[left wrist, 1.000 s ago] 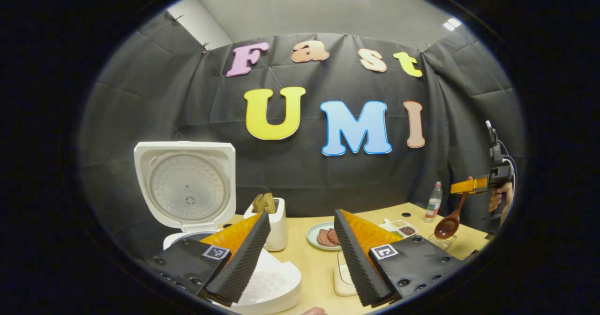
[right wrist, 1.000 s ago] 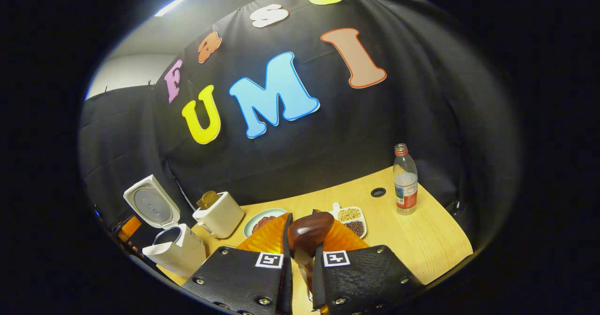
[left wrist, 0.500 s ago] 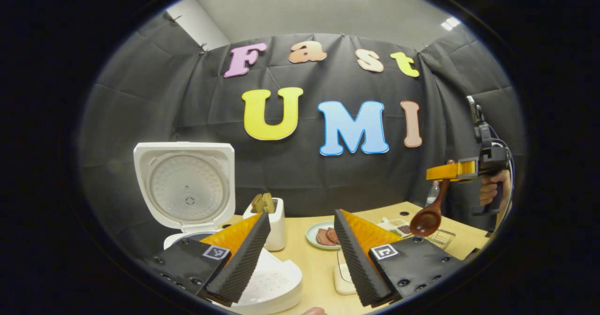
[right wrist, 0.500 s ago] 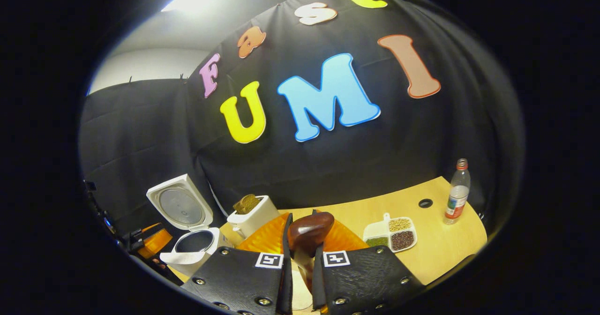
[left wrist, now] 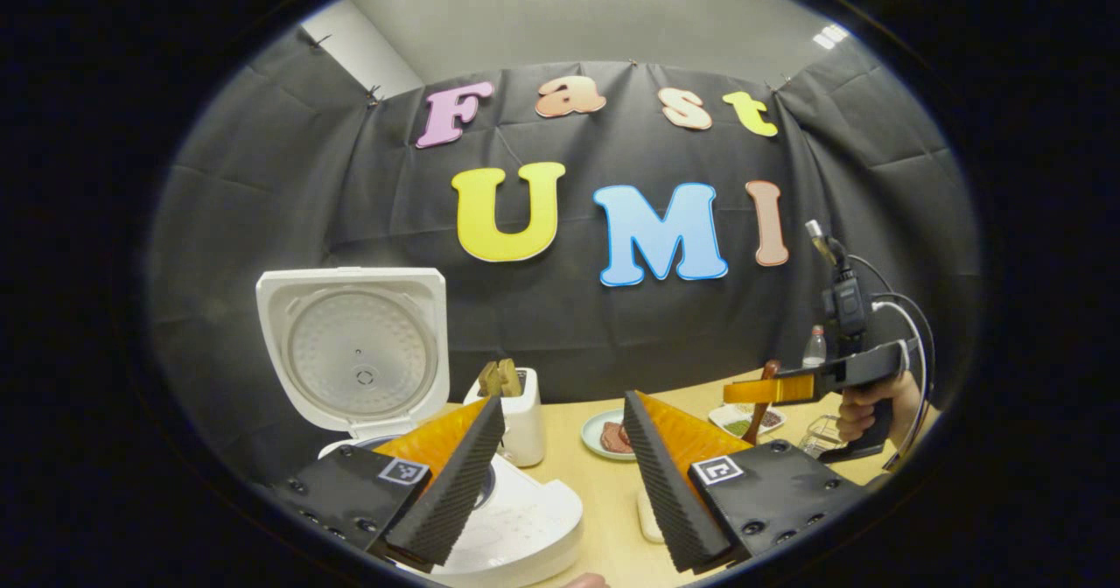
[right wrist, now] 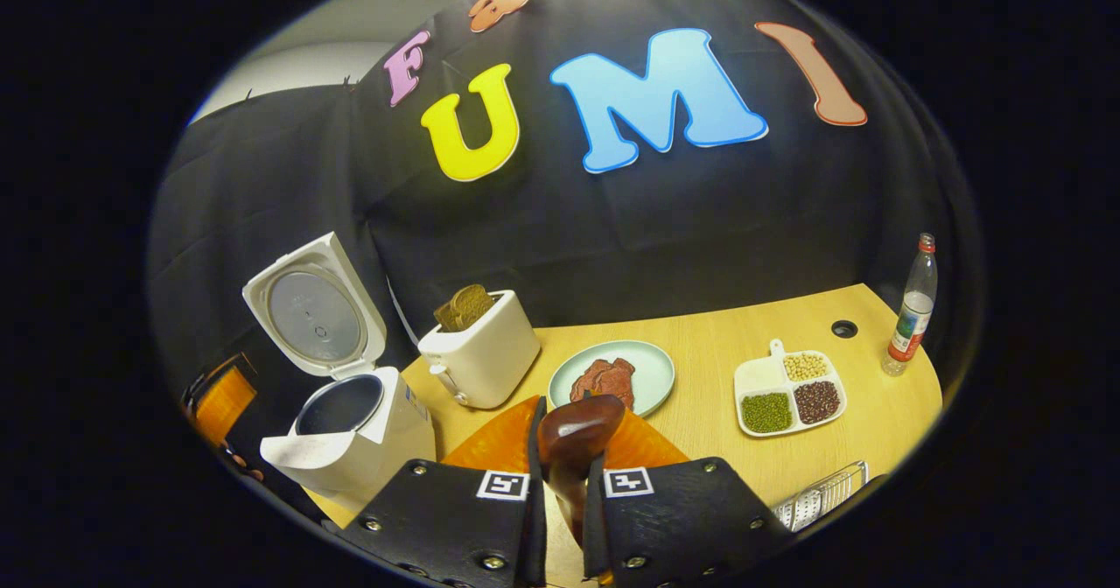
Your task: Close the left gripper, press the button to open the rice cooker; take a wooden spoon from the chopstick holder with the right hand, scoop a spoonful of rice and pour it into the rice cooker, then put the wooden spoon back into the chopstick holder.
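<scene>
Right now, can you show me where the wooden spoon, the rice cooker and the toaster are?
wooden spoon (right wrist: 579,429): right gripper view, on its bowl.
rice cooker (right wrist: 398,419): right gripper view, on its body's side; lid stands open.
toaster (right wrist: 488,358): right gripper view, on its front side.

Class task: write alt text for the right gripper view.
The right gripper is shut on a wooden spoon above a table. Beyond it stand an open rice cooker, a toaster, a plate of meat, a divided dish and a bottle.
</scene>
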Motion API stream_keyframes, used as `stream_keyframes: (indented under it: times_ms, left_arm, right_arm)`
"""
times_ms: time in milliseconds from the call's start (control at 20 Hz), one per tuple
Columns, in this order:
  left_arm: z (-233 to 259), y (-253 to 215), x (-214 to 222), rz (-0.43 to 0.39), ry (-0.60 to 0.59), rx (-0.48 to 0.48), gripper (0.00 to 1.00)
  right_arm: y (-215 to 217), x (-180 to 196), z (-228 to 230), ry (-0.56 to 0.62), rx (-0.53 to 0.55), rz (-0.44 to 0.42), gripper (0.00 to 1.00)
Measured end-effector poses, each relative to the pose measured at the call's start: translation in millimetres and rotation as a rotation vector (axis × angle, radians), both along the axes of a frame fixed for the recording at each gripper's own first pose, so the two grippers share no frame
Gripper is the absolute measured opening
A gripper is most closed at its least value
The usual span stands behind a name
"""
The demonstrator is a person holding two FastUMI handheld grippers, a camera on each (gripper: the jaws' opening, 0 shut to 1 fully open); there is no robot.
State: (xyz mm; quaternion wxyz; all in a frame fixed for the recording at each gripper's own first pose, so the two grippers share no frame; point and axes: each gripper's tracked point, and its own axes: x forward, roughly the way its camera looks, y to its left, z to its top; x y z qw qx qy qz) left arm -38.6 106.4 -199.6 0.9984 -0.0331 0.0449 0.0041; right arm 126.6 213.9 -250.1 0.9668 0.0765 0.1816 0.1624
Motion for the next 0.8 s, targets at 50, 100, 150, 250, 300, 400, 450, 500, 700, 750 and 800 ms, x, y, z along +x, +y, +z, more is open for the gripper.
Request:
stream_keyframes:
  times_ms: [50, 100, 150, 250, 300, 400, 450, 500, 700, 750, 800]
  left_arm:
    - [-2, 2, -2, 0.001, 0.002, 0.0, 0.94]
    - [-3, 5, -4, 0.004, 0.005, 0.002, 0.94]
    - [-3, 7, -5, 0.005, 0.005, 0.003, 0.94]
    - [-4, 11, -7, 0.008, 0.006, 0.002, 0.94]
    - [-4, 12, -8, 0.009, 0.005, 0.001, 0.94]
    - [-3, 13, -10, 0.009, 0.004, -0.003, 0.94]
    - [-2, 14, -10, 0.009, 0.003, -0.005, 0.94]
    - [-3, 15, -12, 0.009, 0.002, -0.006, 0.94]
    - [-5, 17, -17, 0.008, 0.006, -0.007, 0.94]
    - [-4, 19, -19, 0.011, 0.006, -0.005, 0.94]
    - [-5, 20, -20, 0.015, 0.008, 0.001, 0.94]
  right_arm:
    - [2, 4, -8, 0.007, -0.024, -0.01, 0.17]
    - [5, 6, -16, 0.015, -0.041, -0.017, 0.17]
    - [10, 8, -21, 0.022, -0.05, -0.017, 0.17]
    - [21, 9, -33, 0.048, -0.054, -0.012, 0.17]
    - [26, 9, -34, 0.046, -0.06, -0.012, 0.17]
    - [34, 9, -33, 0.039, -0.062, -0.005, 0.17]
    - [41, 7, -34, 0.045, -0.051, 0.005, 0.17]
    - [45, 4, -34, 0.05, -0.039, 0.012, 0.17]
    - [48, 3, -35, 0.09, 0.05, 0.016, 0.17]
    - [43, 5, -35, 0.107, 0.084, 0.009, 0.17]
    - [37, 7, -35, 0.125, 0.123, -0.003, 0.17]
